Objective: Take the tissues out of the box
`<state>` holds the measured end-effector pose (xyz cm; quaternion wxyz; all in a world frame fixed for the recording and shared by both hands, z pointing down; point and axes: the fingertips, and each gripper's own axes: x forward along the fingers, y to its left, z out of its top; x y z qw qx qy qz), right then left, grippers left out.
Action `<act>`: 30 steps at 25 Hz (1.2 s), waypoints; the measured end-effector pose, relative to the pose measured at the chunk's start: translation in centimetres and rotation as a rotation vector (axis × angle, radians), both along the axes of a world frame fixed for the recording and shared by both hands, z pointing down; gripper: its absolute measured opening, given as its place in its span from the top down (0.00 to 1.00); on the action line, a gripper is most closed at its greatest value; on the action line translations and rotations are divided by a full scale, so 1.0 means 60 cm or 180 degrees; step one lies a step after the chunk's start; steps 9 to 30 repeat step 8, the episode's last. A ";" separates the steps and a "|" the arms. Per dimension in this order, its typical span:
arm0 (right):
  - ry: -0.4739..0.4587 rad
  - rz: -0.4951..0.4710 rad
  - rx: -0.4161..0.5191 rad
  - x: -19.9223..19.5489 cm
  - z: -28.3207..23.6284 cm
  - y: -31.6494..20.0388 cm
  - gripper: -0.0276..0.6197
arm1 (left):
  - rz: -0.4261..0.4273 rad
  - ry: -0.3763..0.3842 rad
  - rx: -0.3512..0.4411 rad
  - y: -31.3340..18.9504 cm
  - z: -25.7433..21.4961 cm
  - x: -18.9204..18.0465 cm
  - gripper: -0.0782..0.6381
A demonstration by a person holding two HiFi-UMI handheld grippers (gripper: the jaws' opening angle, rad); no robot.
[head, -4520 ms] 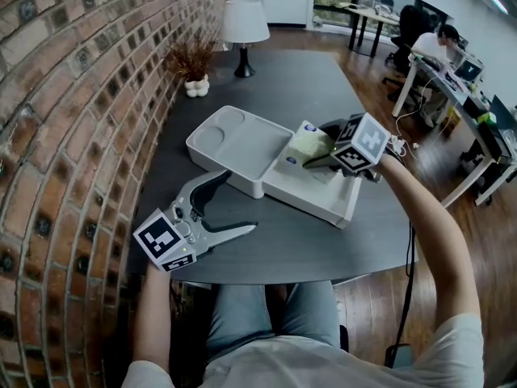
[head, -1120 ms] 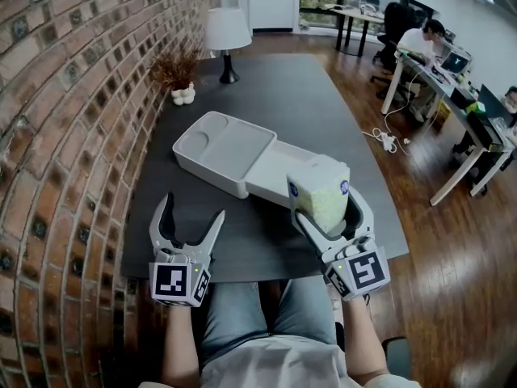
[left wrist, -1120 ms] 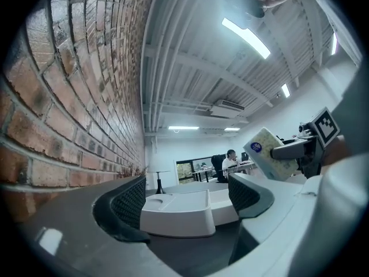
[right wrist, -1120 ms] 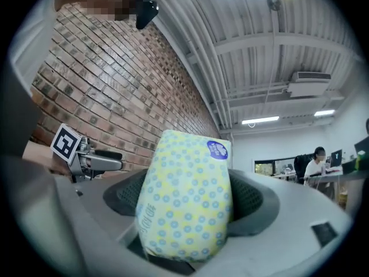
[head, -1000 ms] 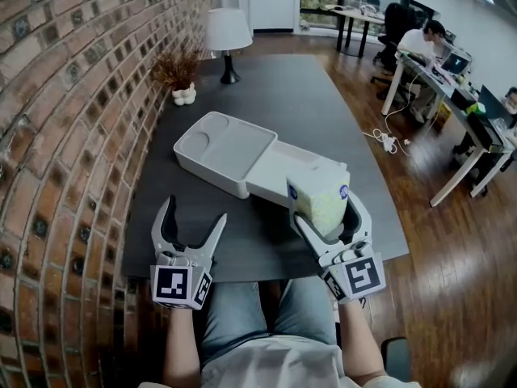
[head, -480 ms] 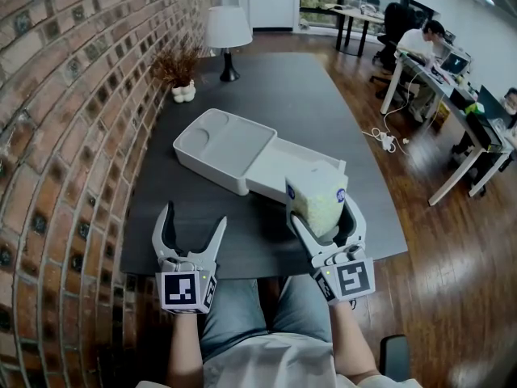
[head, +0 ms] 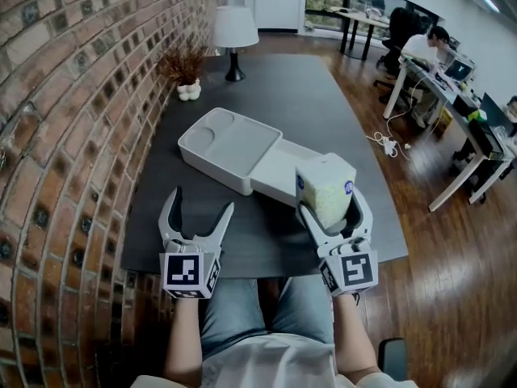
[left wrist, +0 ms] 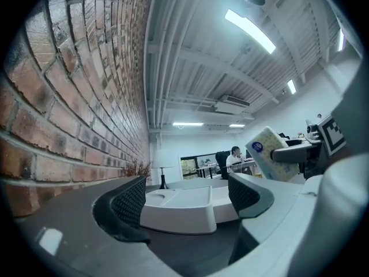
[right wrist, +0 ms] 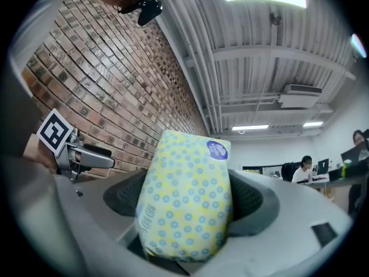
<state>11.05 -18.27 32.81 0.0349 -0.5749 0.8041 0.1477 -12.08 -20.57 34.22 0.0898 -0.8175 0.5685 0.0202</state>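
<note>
We have the soft, pillow-shaped tissue pack [head: 325, 186], yellow film with blue dots, clamped by the right gripper [head: 332, 206] between dimpled pads [right wrist: 249, 199], raised beside the white moulded box [head: 234, 148] on the matte dark table [head: 307, 103]; left gripper [head: 200, 203] jaws apart, empty.

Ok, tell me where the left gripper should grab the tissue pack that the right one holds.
Probably the free end of the tissue pack, which juts past the jaw tips of the right gripper shut on its nearer part. Bring the open, empty left gripper in from the left, across that exposed end.
</note>
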 end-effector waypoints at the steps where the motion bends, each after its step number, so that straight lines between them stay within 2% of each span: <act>1: 0.0006 -0.0004 0.0003 -0.001 -0.001 -0.001 0.30 | -0.0002 -0.0005 0.0001 -0.002 -0.002 0.000 0.29; 30: -0.0059 0.0018 0.0004 0.007 -0.008 0.000 0.30 | 0.0016 -0.0045 -0.0027 -0.007 -0.003 0.006 0.29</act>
